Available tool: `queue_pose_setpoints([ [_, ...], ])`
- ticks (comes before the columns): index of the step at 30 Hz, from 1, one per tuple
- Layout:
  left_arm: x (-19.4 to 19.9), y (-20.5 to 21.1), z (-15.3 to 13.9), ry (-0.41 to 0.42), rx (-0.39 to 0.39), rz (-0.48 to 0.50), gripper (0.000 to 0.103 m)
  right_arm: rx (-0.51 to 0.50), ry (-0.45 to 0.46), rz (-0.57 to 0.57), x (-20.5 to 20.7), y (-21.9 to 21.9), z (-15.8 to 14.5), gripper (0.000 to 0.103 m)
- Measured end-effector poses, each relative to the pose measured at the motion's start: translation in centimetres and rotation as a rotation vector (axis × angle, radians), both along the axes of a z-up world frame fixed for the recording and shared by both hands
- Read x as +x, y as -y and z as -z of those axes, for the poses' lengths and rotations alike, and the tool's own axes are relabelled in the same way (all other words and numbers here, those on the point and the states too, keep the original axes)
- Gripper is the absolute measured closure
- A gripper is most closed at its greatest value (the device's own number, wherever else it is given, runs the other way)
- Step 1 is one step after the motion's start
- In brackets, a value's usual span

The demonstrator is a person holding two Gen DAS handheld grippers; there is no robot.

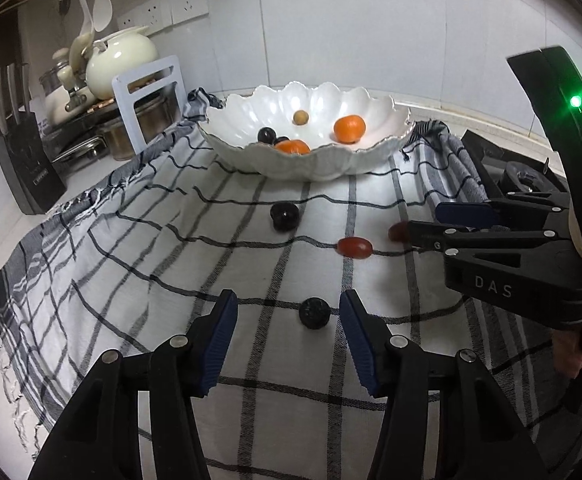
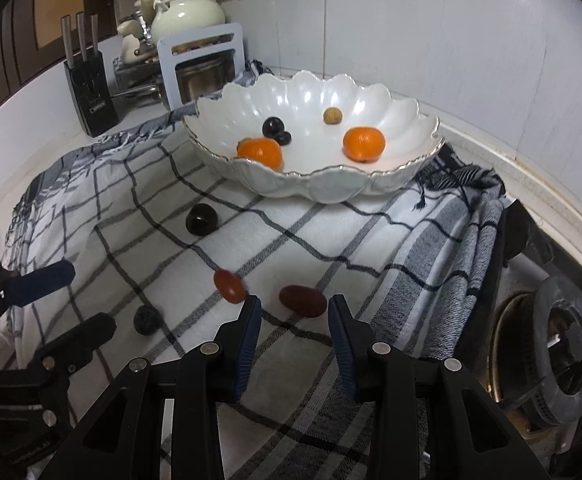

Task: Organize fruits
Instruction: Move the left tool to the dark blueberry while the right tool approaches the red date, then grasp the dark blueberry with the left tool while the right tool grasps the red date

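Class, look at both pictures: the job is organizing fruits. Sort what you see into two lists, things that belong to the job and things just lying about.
Belongs to the job:
white bowl
two oranges
dark fruit on cloth
two red fruits
left gripper
right gripper

Just lying about:
knife block
teapot
gas burner
checked cloth
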State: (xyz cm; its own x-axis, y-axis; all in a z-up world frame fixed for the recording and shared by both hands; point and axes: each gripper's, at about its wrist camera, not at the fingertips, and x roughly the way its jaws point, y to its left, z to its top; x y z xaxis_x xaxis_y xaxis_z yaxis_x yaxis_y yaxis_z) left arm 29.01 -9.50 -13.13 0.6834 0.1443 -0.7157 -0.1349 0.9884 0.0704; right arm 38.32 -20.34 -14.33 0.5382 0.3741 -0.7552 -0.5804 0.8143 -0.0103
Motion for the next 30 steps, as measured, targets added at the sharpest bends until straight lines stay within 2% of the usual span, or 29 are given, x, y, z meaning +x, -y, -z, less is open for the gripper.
queue_pose_setpoints([
  [16,1.8,0.3,2.4,-0.054,-0.025,0.010,0.062,-0.023,-0.034,0.040,1.9,-0.8,1.7,0.067],
  [30,2.5,0.7,3.3,-0.080,-0.044,0.028,0.075,-0.042,-0.054,0.043,2.3,-1.3,2.7,0.067],
])
